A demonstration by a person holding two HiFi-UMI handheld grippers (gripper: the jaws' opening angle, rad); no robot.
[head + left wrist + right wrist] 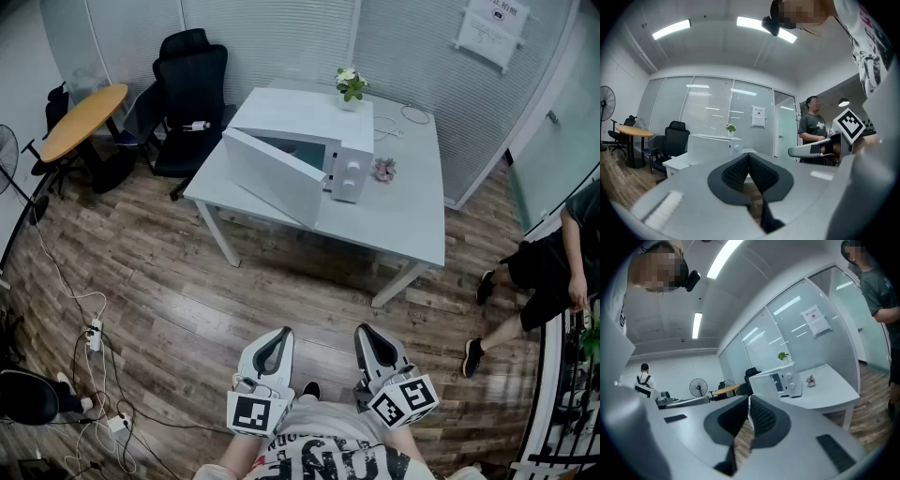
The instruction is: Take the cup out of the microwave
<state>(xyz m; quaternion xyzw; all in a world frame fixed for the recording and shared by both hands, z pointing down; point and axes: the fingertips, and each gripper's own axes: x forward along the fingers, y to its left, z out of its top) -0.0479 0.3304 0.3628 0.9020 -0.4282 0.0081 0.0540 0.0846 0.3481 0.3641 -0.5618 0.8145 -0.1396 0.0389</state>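
At the bottom centre, the left gripper (pixel 278 336) and right gripper (pixel 368 334) sit close to the person's body. Both have their jaws pressed together and hold nothing, likely because the reach has not begun. In the upper middle, well apart, a microwave (pixel 305 114) stands on a white table (pixel 412 220) with its door (pixel 274 176) swung open. The cup is not visible; it is presumably inside, behind the door.

Looked like an office mtg room: glass partition walls (pixel 281 37) w/ blinds, black swivel chair (pixel 192 89), round wooden table (pixel 82 120), white table (pixel 412 206), notice (pixel 492 28) stuck on glass, 2 ceiling strip lights (pixel 671 29), wood-look floor (pixel 169 309).
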